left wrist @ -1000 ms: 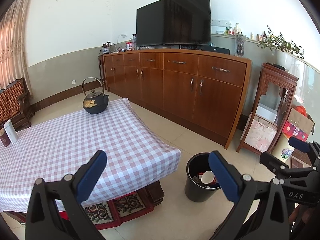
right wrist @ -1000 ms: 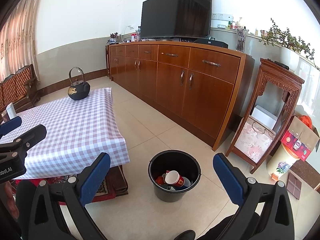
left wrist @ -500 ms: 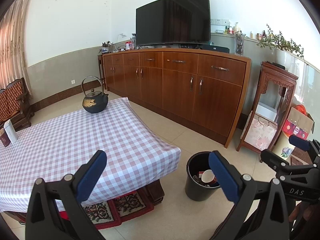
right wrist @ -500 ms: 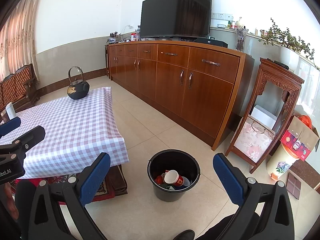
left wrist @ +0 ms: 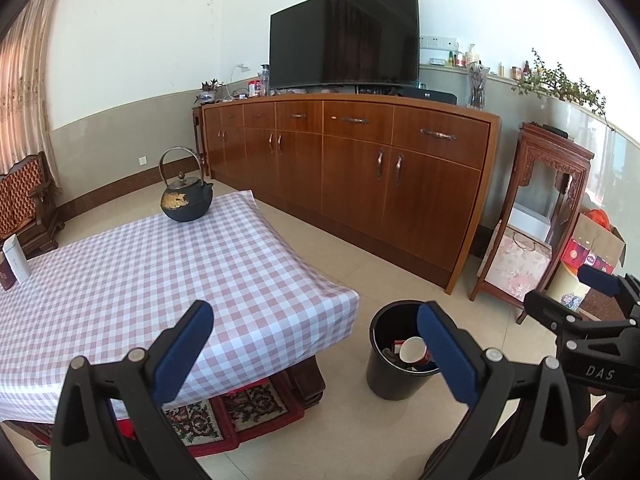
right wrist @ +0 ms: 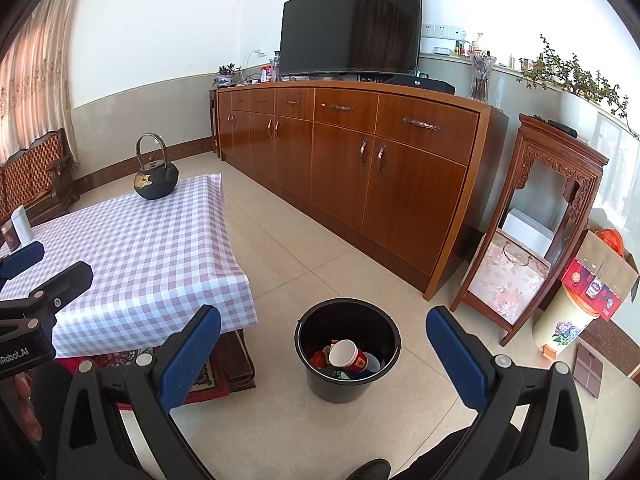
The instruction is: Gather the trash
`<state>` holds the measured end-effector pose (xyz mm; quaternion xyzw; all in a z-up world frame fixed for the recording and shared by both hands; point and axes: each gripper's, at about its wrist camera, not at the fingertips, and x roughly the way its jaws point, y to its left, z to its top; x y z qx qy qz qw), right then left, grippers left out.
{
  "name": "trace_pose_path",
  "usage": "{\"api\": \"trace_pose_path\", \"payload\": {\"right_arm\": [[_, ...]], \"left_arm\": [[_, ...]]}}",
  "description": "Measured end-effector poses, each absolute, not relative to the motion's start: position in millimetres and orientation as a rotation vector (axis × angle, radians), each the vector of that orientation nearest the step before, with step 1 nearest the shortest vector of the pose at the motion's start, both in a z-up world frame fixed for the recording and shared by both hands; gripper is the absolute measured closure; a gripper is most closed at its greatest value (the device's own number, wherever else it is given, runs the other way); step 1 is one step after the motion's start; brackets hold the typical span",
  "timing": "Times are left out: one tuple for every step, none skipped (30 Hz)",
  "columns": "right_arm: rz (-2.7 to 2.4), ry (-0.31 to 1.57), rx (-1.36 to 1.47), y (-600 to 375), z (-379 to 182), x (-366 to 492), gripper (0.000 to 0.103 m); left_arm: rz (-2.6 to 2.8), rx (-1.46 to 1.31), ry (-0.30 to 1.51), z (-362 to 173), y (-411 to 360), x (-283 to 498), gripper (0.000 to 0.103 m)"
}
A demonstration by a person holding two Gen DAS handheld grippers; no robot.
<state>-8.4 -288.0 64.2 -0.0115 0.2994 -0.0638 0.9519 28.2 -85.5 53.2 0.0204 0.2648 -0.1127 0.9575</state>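
**Both grippers held open and empty above a bin with trash in it**

While both grippers hang in the air with their blue-padded fingers spread wide apart, nothing is held between either pair. The left gripper (left wrist: 316,350) hovers over the near corner of a low table (left wrist: 248,280) covered in a purple-and-white checked cloth. The right gripper (right wrist: 324,354) hovers above the tiled floor, with a black trash bin (right wrist: 347,354) showing between its fingers.

The bin stands on the floor just beside the table's corner, apart from it. Inside lies the collected trash: a red paper cup (right wrist: 349,356) on its side with its white inside facing up, resting on other scraps too small to identify. In the left view the same bin (left wrist: 386,360) sits right of the table, partly hidden behind a blue finger pad.

On the table's far end stands a black cast-iron teapot (left wrist: 186,198) with an arched handle. A long wooden sideboard (right wrist: 360,160) runs along the wall, carrying a large dark television (right wrist: 352,20). A carved wooden stand (right wrist: 536,232) stands to its right.
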Motion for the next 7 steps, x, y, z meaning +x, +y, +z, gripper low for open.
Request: {"api": "trace_pose_path", "payload": {"right_arm": [[-0.129, 0.609, -0.022, -288.0, 64.1, -8.4, 0.000], [-0.130, 0.609, -0.021, -288.2, 64.0, -8.6, 0.000], [-0.131, 0.608, -0.019, -288.6, 63.9, -8.5, 0.000], [-0.131, 0.610, -0.017, -288.5, 63.6, -8.2, 0.000], [-0.131, 0.610, -0.016, -288.7, 63.6, -8.1, 0.000], [-0.132, 0.610, -0.015, -288.6, 63.4, -8.0, 0.000], [-0.133, 0.608, -0.015, -289.1, 63.6, -8.1, 0.000]], "left_arm": [[-0.232, 0.042, 0.540, 52.7, -85.7, 28.2, 0.001], [-0.236, 0.043, 0.541, 52.2, -85.8, 28.1, 0.001], [-0.239, 0.045, 0.544, 51.6, -86.2, 28.2, 0.001], [-0.246, 0.043, 0.542, 51.2, -86.3, 27.7, 0.001], [-0.253, 0.039, 0.543, 50.7, -85.8, 27.5, 0.001], [-0.257, 0.037, 0.550, 50.1, -86.3, 28.0, 0.001], [-0.256, 0.033, 0.556, 49.4, -86.7, 28.6, 0.001]]}}
